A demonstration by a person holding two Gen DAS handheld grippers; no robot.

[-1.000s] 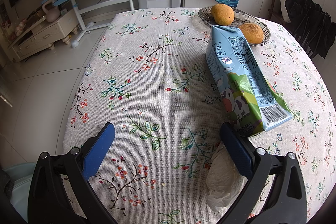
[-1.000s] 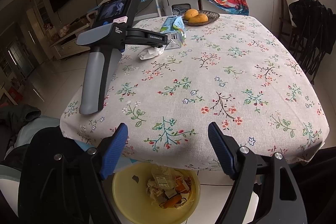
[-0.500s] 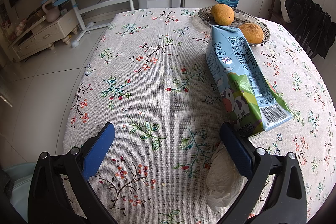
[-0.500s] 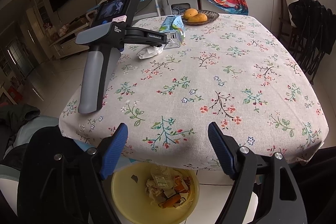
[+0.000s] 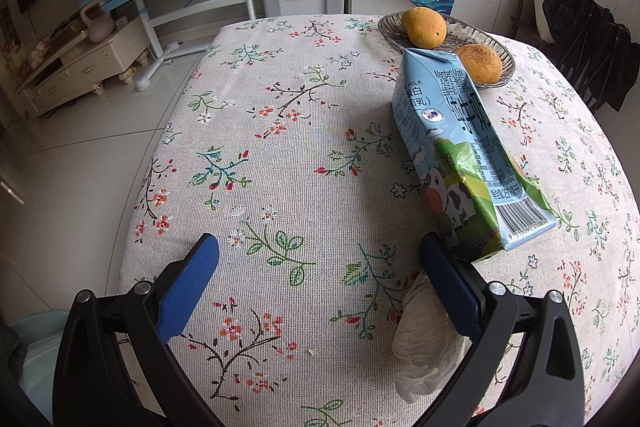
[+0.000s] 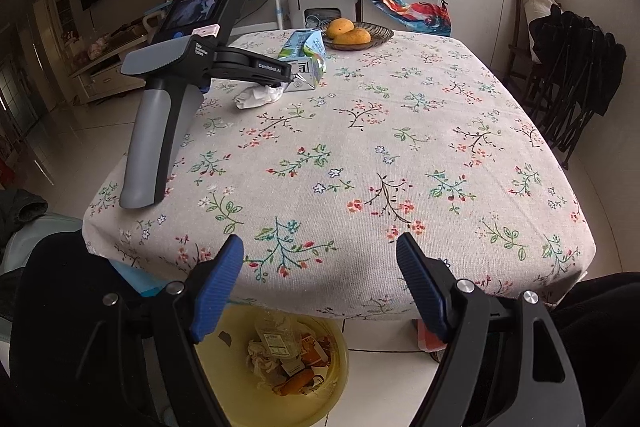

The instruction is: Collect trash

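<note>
**Presently: two pieces of trash left on the table, bin partly filled**

Left wrist view. We list the left gripper (image 5: 318, 259), jaws spread wide with only bare cloth between them, gripping nothing. Its right-hand finger (image 5: 448, 283) lies over a crumpled white tissue (image 5: 424, 339), which sits on the flowered tablecloth (image 5: 280, 131); whether the finger touches the tissue we cannot tell. Just beyond lies a flattened milk carton (image 5: 456, 155), on its side, its far end up against a wire fruit basket (image 5: 505, 61) holding two oranges (image 5: 424, 27). We count the fruit as not trash.

Right wrist view. We list the right gripper (image 6: 320, 275), jaws likewise wide and empty, hovering off the near edge of the table. Directly below it on the floor stands a yellow bin (image 6: 334, 375), already holding wrappers, paper and a clear plastic bottle. Across the table the left gripper's grey handle (image 6: 154, 143) rests on the cloth with no hand on it, its fingers pointing towards the tissue (image 6: 258, 95) and carton (image 6: 306, 57).

Tally, as we judge it: several items binned; tissue and carton remain, both well apart from the bin.
</note>
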